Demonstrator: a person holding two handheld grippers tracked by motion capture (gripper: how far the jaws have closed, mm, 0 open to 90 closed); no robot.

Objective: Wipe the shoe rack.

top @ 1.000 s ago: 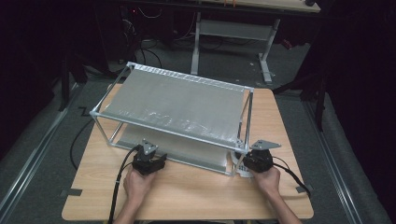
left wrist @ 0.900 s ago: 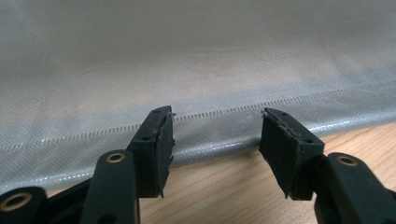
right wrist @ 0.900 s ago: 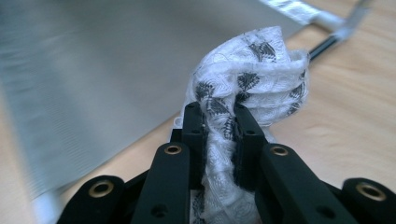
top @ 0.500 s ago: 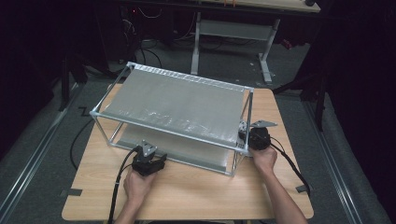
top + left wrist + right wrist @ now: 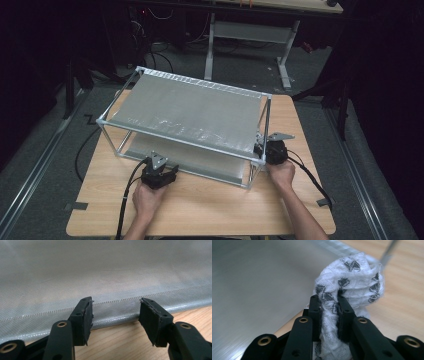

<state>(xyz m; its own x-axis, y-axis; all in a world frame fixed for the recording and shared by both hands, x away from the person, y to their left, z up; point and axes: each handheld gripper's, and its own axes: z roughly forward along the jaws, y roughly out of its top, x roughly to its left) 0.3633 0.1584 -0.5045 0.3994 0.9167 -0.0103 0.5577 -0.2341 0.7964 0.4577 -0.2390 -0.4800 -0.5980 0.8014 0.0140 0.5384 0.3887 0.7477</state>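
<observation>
Light wood surface [image 5: 210,200]; metal-framed two-tier rack [image 5: 190,112] with grey sheet shelves stands on it, far-left of centre. Near strip bare.

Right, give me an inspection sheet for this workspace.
Surface: wooden table, bare in front of the rack.
Job's things: two-shelf metal rack on the table; white patterned cloth bunched in the right hand-held gripper.
Clutter: nothing seen.
Grippers: left hand-held gripper open at the lower shelf's front edge; right hand-held gripper shut on the cloth, by the rack's near right corner.
Cables: one black cable trails from each gripper.
Surroundings: dark room, grey floor, another table frame behind.
</observation>
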